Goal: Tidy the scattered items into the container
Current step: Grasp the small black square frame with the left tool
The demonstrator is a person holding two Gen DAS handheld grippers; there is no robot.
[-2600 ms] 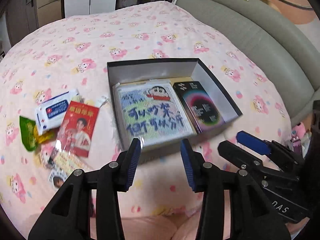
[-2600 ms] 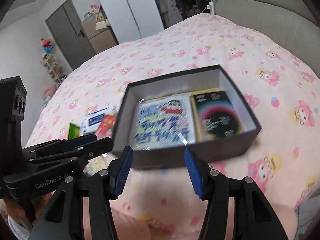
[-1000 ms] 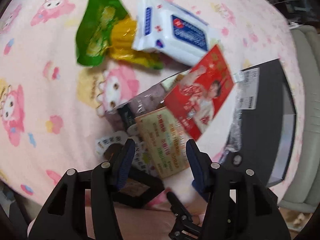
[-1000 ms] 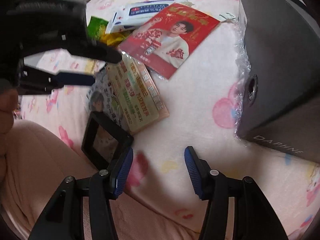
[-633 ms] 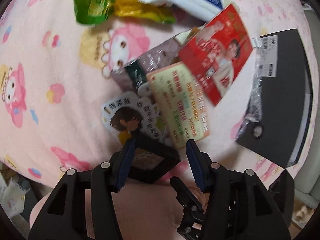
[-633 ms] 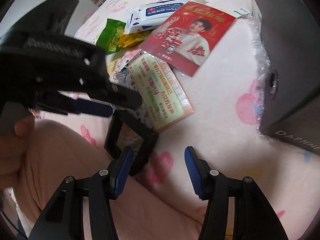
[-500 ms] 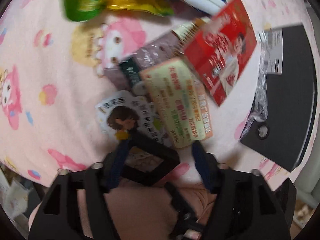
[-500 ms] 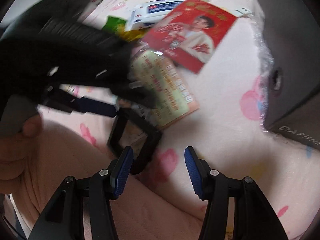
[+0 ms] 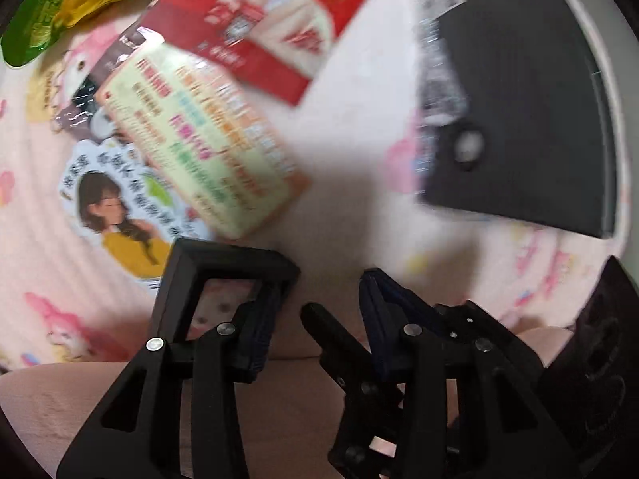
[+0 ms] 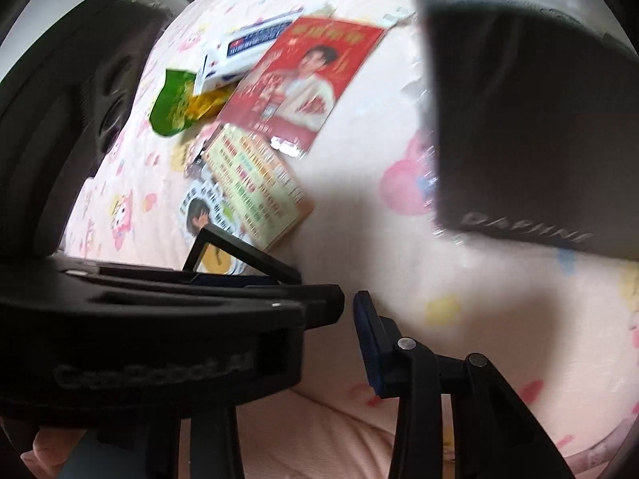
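Your left gripper (image 9: pixel 315 311) points down at the near edge of the pink bedspread (image 9: pixel 351 127), jaws closing. Its left finger lies against the black frame (image 9: pixel 223 279), but nothing sits squarely between the pads and the blur hides whether they pinch it. Your right gripper (image 10: pixel 347 319) hangs just beside it, jaws closing too, with only bedspread showing between them; its left finger is hidden behind the left gripper's body, so you can't tell if it grips anything. The frame rests by the cartoon sticker (image 9: pixel 116 199), which touches the yellow card (image 9: pixel 199 135); the red card (image 9: pixel 279 20) and green packet (image 9: pixel 44 12) lie beyond. The black box (image 9: pixel 519 119) sits to the right, well apart from the frame.
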